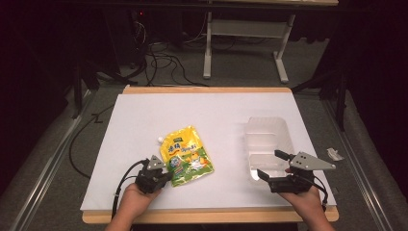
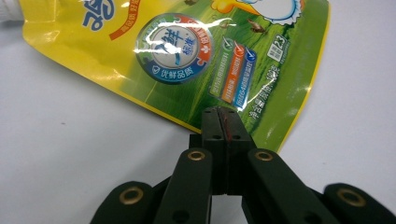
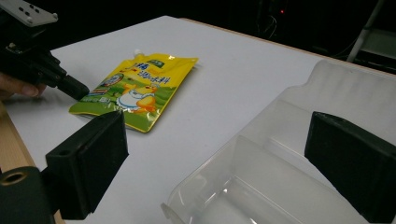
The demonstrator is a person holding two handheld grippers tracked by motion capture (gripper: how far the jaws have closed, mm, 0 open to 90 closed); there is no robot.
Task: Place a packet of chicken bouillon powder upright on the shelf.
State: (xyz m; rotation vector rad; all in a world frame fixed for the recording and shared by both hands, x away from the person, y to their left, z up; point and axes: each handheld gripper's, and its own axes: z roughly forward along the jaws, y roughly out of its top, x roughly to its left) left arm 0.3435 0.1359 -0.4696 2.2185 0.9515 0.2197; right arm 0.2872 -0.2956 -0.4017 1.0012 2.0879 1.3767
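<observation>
A yellow and green spouted pouch (image 1: 186,155) (image 2: 187,56) (image 3: 135,88) lies flat on the white table top, left of centre. My left gripper (image 1: 167,176) (image 2: 223,115) is shut, its jaws pressed together. Its tips rest at the pouch's near green edge, and I cannot tell whether they pinch that edge. The same gripper (image 3: 77,88) appears in the right gripper view, touching the pouch's corner. A clear plastic container (image 1: 267,137) (image 3: 299,107) stands at the right. My right gripper (image 1: 273,165) (image 3: 219,154) is open wide at the container's near end, with its jaws apart from the walls.
The white table top (image 1: 216,110) has a wooden rim at the front and back. A small crumpled white scrap (image 1: 334,154) lies just off its right edge. Cables and a white frame's legs (image 1: 208,53) stand on the floor behind.
</observation>
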